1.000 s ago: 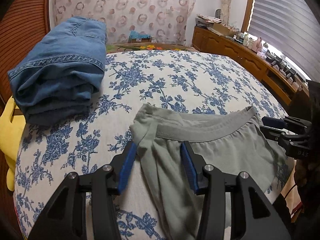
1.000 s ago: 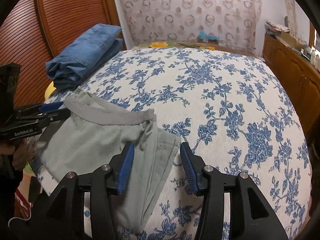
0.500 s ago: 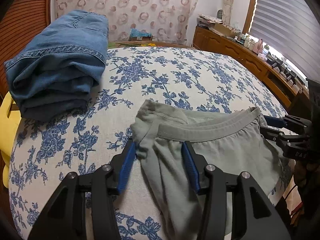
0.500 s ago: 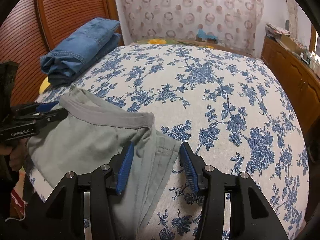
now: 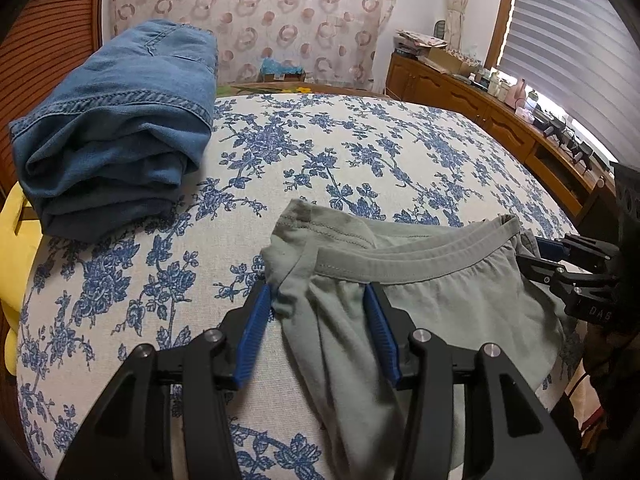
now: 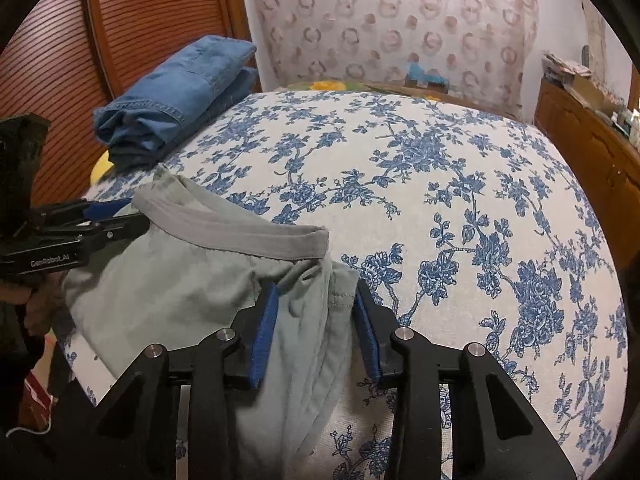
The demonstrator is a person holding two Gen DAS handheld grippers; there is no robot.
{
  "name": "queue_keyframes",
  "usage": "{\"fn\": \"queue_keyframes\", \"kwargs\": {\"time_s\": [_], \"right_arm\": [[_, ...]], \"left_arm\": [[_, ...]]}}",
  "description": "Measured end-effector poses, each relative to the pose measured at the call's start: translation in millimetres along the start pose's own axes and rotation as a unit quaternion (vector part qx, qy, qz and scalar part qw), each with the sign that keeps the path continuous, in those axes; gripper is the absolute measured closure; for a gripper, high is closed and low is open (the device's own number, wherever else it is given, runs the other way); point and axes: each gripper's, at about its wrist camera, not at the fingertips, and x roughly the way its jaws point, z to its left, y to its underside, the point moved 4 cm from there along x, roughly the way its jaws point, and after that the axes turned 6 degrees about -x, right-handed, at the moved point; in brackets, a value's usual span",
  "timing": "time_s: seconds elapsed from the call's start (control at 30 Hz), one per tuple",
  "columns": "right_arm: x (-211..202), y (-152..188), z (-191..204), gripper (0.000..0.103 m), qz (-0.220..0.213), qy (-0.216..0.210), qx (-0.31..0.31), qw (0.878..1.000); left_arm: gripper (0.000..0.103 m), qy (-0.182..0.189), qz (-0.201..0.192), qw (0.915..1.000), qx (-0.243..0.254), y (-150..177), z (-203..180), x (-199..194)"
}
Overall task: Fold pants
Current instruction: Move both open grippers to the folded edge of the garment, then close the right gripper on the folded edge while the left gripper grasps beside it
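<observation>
Grey-green pants lie at the near edge of a bed covered by a white bedspread printed with blue flowers; the elastic waistband faces the middle of the bed, and the legs hang over the near edge toward the cameras.

Left wrist view: the left gripper straddles the left side of the pants just below the waistband. Its 2 blue-padded fingers stand apart with bunched fabric between them; the left pad touches the side fold and the right pad lies against the cloth, but the jaws are not closed on it. The right gripper enters from the right at the opposite end of the waistband.

Right wrist view: the right gripper straddles the right side seam of the pants under the end of the waistband. Its fingers are likewise spread, with folded cloth lying between them and not pinched. The left gripper is seen side-on at the far left end of the waistband; from this angle its opening cannot be told.

Folded blue jeans rest on the far left corner of the bed, well apart from the pants, beside a slatted wooden door. A wooden sideboard carrying small items runs along the right wall.
</observation>
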Motion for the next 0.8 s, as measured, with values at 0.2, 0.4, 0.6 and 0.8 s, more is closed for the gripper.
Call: {"fn": "queue_keyframes", "kwargs": {"time_s": [0.2,0.4,0.6,0.8], "right_arm": [[-0.6,0.5,0.8,0.067,-0.005,0.003,-0.003,1.0],[-1.2,1.3,1.3,0.067,-0.007,0.004,-0.004,1.0],[-1.5,1.7,1.2,0.067,-0.006,0.004,-0.004,1.0],[-0.9,1.3,5.5,0.082,-0.004,-0.004,-0.013,1.0]], "left_arm": [[0.054,-0.001,-0.01,0.9998,0.017,-7.1,-3.8,-9.1],[0.054,-0.005,0.003,0.9998,0.021,-13.4,-1.4,-0.8],[0.054,0.009,0.016,0.9998,0.002,-12.2,4.3,7.8],[0.054,0.005,0.012,0.9999,-0.002,-11.6,3.0,8.5]]}}
